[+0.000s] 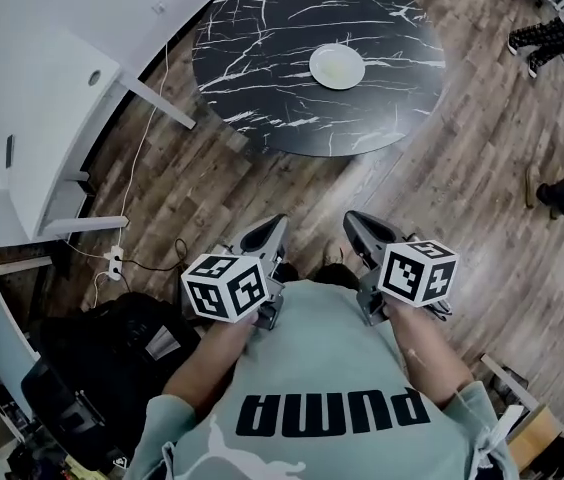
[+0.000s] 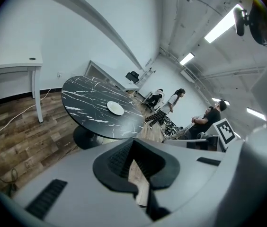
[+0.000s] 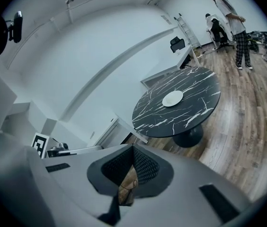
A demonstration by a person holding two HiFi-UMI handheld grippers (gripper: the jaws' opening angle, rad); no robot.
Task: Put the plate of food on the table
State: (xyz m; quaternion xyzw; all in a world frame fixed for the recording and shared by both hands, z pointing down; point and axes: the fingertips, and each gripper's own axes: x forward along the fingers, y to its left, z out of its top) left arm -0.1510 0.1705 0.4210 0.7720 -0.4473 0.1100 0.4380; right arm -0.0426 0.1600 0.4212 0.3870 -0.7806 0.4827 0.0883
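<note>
A white plate (image 1: 337,66) lies on the round black marble table (image 1: 262,48), right of its centre. I cannot make out food on it. Both grippers are held close to the person's chest, well short of the table. My left gripper (image 1: 272,232) and right gripper (image 1: 358,224) point toward the table, each with its jaws closed together and nothing between them. The left gripper view shows its shut gripper (image 2: 133,148) below the far plate (image 2: 115,108) and table (image 2: 86,98). In the right gripper view the shut gripper (image 3: 133,151) sits below the plate (image 3: 173,98) and table (image 3: 190,115).
A white desk (image 1: 32,98) stands at the left, with cables (image 1: 137,168) and a power strip (image 1: 115,263) on the wood floor. A black bag (image 1: 112,358) lies at lower left. People's legs (image 1: 552,43) are at the far right; a person (image 3: 233,22) stands beyond the table.
</note>
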